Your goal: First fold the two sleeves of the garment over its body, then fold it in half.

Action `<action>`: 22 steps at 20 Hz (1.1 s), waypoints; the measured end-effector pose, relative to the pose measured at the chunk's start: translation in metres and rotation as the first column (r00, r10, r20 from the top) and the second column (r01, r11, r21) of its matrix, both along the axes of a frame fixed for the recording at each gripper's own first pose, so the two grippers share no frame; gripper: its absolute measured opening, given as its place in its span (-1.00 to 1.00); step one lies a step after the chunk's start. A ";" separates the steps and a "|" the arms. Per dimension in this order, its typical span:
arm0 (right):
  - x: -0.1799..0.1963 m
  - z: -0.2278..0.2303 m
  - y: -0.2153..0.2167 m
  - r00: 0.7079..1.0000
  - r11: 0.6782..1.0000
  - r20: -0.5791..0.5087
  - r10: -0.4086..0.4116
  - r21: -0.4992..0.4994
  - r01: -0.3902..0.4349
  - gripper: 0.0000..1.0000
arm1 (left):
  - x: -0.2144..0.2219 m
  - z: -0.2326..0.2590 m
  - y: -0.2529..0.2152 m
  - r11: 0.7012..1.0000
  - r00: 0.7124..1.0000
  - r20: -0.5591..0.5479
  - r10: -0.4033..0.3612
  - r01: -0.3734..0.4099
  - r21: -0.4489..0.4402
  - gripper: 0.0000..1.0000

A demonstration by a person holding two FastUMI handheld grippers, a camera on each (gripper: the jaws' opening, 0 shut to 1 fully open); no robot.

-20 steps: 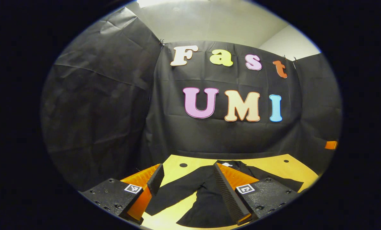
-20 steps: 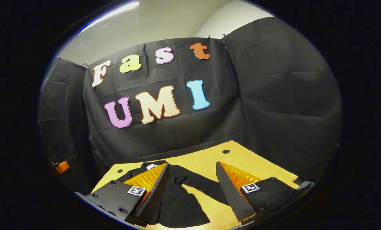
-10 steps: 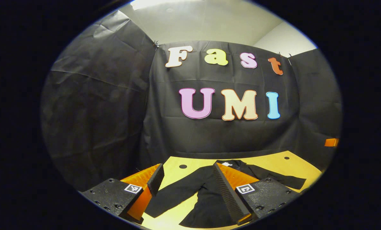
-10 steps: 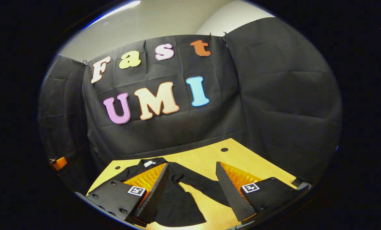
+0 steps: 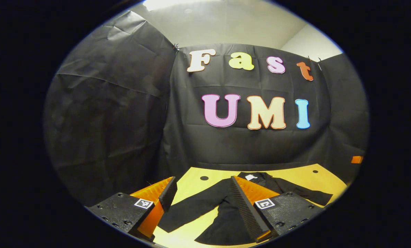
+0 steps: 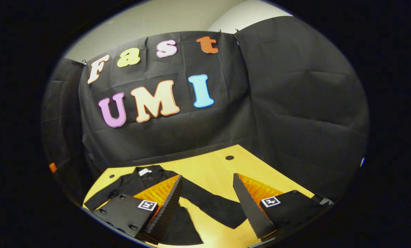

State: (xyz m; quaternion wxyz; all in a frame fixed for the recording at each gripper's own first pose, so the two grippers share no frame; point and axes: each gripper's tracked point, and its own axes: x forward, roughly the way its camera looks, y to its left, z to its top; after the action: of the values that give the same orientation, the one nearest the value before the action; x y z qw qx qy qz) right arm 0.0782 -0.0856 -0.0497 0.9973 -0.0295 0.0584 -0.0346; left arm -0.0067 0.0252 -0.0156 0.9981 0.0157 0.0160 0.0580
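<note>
The left gripper (image 5: 202,194) hangs above the surface (image 5: 295,177) with its jaws released and nothing between them. Past its fingers a black garment (image 5: 226,220) lies flat, both sleeves spread outward and unfolded, one sleeve (image 5: 188,212) reaching toward the near left edge. The right gripper (image 6: 207,193) also hovers with jaws spread wide and empty, over the other sleeve (image 6: 219,208). Farther off, the collar with a white tag (image 6: 144,172) lies toward the booth's cloth wall (image 6: 295,103).
</note>
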 end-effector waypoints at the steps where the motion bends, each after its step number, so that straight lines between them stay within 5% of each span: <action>1: 0.011 -0.012 -0.010 1.000 1.000 -0.020 0.000 -0.011 0.000 0.87 | -0.001 -0.002 0.003 1.000 1.000 -0.005 0.013 -0.013 -0.001 0.76; 9: 0.054 -0.131 -0.070 0.954 0.996 -0.295 -0.064 -0.076 0.043 0.90 | -0.020 -0.020 0.008 0.994 0.993 -0.052 0.102 -0.099 0.048 0.76; 22: 0.083 -0.198 -0.095 0.886 0.994 -0.458 -0.079 -0.105 0.034 0.92 | -0.034 -0.034 0.009 0.982 0.981 -0.089 0.173 -0.166 0.088 0.77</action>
State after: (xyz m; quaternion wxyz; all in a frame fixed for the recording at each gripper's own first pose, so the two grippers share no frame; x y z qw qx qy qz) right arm 0.1607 -0.1805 -0.2480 0.9509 -0.0819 0.2926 -0.0584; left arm -0.0409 0.0340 -0.0496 0.9861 0.0571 0.0629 0.1427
